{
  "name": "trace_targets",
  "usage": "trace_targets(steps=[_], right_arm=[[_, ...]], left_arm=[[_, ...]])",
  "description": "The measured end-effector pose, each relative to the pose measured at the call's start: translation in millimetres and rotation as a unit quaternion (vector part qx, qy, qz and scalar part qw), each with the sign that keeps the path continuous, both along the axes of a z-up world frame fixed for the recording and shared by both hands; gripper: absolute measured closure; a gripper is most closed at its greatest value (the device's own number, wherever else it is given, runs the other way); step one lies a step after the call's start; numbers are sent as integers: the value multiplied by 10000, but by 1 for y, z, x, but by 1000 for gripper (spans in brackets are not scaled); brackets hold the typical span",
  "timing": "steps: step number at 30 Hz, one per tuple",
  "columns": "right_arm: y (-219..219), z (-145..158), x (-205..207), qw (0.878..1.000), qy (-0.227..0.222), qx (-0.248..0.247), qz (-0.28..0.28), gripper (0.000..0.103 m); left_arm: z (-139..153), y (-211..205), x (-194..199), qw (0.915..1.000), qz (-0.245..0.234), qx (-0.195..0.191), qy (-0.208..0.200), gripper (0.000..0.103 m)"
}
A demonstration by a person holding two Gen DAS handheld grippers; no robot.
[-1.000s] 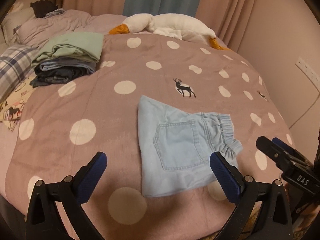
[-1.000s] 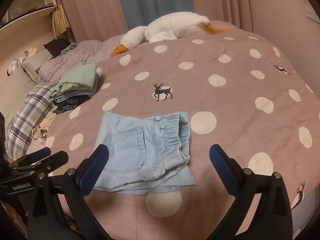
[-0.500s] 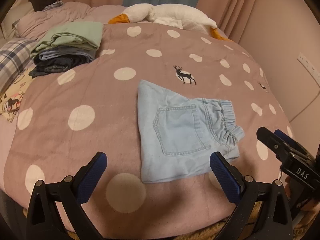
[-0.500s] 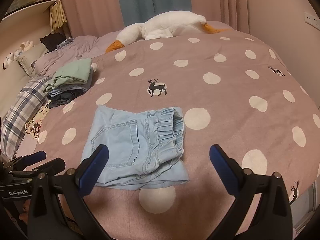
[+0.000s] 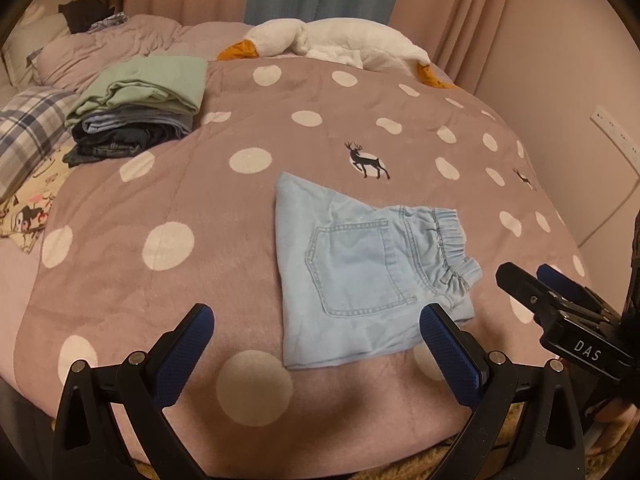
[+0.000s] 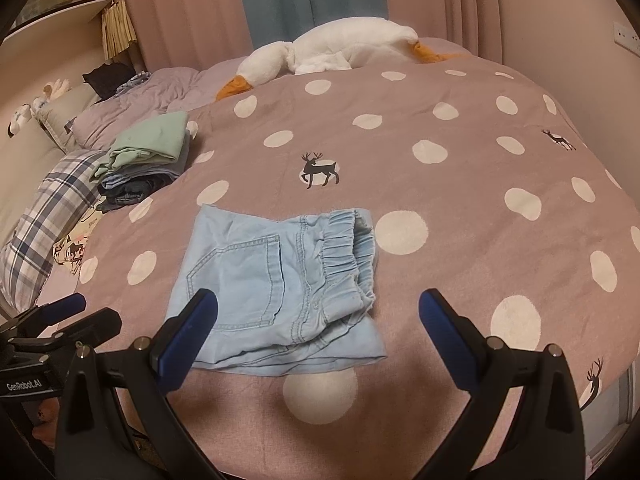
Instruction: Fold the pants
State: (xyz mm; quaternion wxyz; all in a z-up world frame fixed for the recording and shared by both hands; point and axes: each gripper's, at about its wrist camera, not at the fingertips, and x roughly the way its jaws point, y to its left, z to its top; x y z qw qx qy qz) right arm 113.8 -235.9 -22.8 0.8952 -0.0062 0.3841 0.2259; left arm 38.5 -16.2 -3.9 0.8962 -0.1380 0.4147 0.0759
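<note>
Evidently folded, the pants (image 5: 360,276) lie flat on the bed (image 5: 240,216); both grippers' fingers (image 5: 188,344) gape wide, empty.

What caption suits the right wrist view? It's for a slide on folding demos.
Open right gripper above folded light-blue pants on a polka-dot blanket, clothes stack beyond.
</note>
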Motion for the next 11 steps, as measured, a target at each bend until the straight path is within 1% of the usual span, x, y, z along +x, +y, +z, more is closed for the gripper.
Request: trace_targets(steps=[11], right_arm=[[1,0,0,10000,25,14,20,1]], left_arm=[[2,1,-3,9999,47,-3,-114,1]])
